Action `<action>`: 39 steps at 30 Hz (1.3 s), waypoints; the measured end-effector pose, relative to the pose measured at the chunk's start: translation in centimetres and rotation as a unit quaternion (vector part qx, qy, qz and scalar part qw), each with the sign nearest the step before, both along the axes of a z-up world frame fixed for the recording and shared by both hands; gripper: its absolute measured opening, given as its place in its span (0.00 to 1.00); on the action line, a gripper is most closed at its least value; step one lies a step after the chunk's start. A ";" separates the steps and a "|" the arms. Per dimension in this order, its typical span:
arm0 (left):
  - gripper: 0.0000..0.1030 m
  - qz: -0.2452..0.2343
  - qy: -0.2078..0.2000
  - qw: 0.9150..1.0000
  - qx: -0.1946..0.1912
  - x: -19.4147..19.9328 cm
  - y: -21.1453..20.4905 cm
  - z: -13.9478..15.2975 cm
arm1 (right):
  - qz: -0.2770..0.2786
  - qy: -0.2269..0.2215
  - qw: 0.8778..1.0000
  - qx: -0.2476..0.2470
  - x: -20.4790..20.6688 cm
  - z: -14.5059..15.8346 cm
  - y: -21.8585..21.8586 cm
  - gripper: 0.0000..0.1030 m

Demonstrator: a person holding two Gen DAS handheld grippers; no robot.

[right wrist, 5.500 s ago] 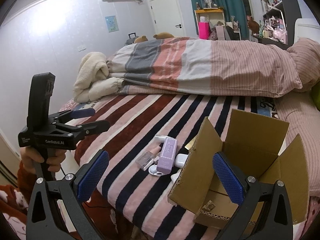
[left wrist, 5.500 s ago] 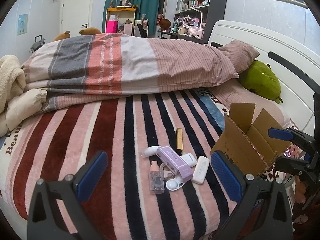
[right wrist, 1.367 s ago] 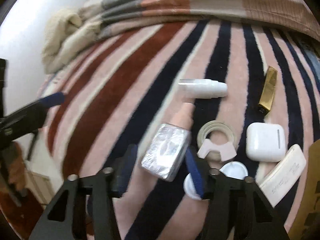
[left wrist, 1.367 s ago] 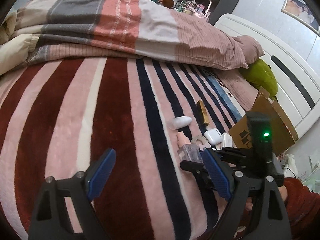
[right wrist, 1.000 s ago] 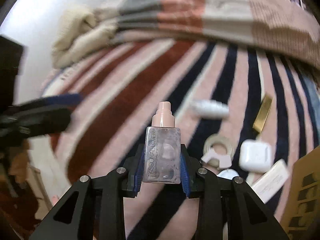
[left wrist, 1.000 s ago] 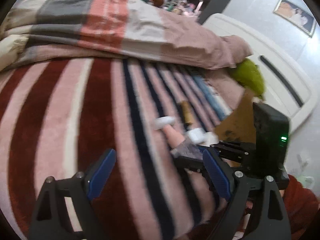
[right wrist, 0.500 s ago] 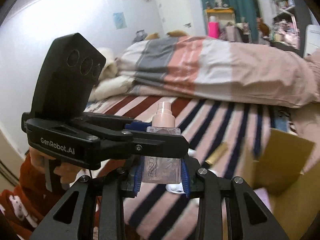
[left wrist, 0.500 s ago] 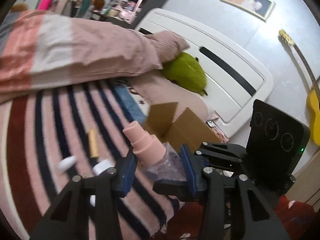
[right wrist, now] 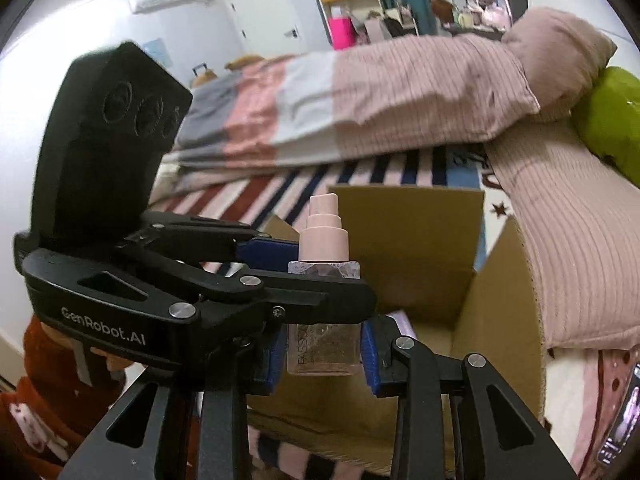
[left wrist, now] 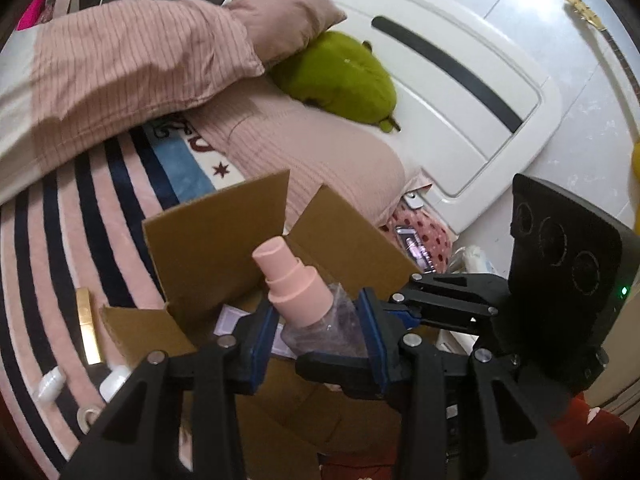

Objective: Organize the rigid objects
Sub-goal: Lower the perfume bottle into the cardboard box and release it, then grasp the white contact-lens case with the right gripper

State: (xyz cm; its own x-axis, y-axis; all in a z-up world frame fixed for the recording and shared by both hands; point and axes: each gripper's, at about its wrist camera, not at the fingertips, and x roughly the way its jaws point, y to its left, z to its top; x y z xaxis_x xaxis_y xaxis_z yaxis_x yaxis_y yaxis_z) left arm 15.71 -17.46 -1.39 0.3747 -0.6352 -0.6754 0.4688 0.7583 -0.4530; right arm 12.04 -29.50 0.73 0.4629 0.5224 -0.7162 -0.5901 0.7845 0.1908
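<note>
A clear glass bottle with a pink pump cap (left wrist: 298,292) (right wrist: 323,248) is held in the air beside the open cardboard box (left wrist: 216,240) (right wrist: 416,240) on the striped bed. My left gripper (left wrist: 316,338) is shut on the bottle's body. My right gripper (right wrist: 324,350) is also shut on the same bottle, lower down, at right angles to the left one. The purple box (left wrist: 230,318) lies inside the cardboard box, partly hidden.
On the blanket left of the box lie a gold tube (left wrist: 89,326), a white bottle (left wrist: 50,386), a white case (left wrist: 116,384) and a tape roll (left wrist: 89,416). A green plush (left wrist: 340,80) and pink pillow (right wrist: 572,248) lie behind the box. A phone (left wrist: 414,246) lies by the headboard.
Both grippers, shut on the bottle, have carried it further toward the cardboard box; the box now looms larger just behind the bottle.
</note>
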 end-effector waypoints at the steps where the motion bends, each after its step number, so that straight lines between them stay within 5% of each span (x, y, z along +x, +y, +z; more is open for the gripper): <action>1: 0.51 0.010 -0.001 1.000 0.013 -0.1 0.1 -0.1 | -0.005 -0.001 1.000 -0.023 0.2 -0.2 0.3 0.27; 3: 0.82 0.034 -0.018 0.999 0.033 -0.2 0.6 0.2 | -0.006 -0.005 0.999 -0.043 0.0 -0.6 0.4 0.47; 5: 0.83 0.037 -0.024 0.999 0.026 -0.3 1.4 0.6 | 0.003 -0.012 0.999 -0.042 -0.1 -0.6 0.5 0.53; 13: 0.83 0.080 -0.052 0.995 0.033 -2.9 5.8 2.4 | 0.026 -0.030 0.999 -0.020 -1.9 1.2 2.4 0.53; 21: 0.84 0.174 -0.112 0.977 0.053 -9.2 15.5 4.4 | 0.144 -0.054 0.988 0.008 -6.7 2.1 10.8 0.53; 26: 0.87 0.241 -0.110 0.962 0.063 -12.7 21.2 1.4 | 0.192 -0.018 0.981 -0.020 -8.1 -2.4 16.1 0.57; 28: 0.87 0.252 -0.098 0.961 0.063 -13.7 22.7 -0.5 | 0.195 0.004 0.980 -0.041 -7.8 -5.4 17.5 0.65; 33: 0.87 0.271 -0.056 0.958 0.070 -14.8 24.8 -5.1 | 0.156 0.027 0.980 -0.122 -5.1 -12.5 19.1 0.66; 39: 0.87 0.269 -0.032 0.960 0.071 -15.5 25.1 -8.0 | 0.136 0.008 0.977 -0.166 -2.5 -15.5 19.2 0.66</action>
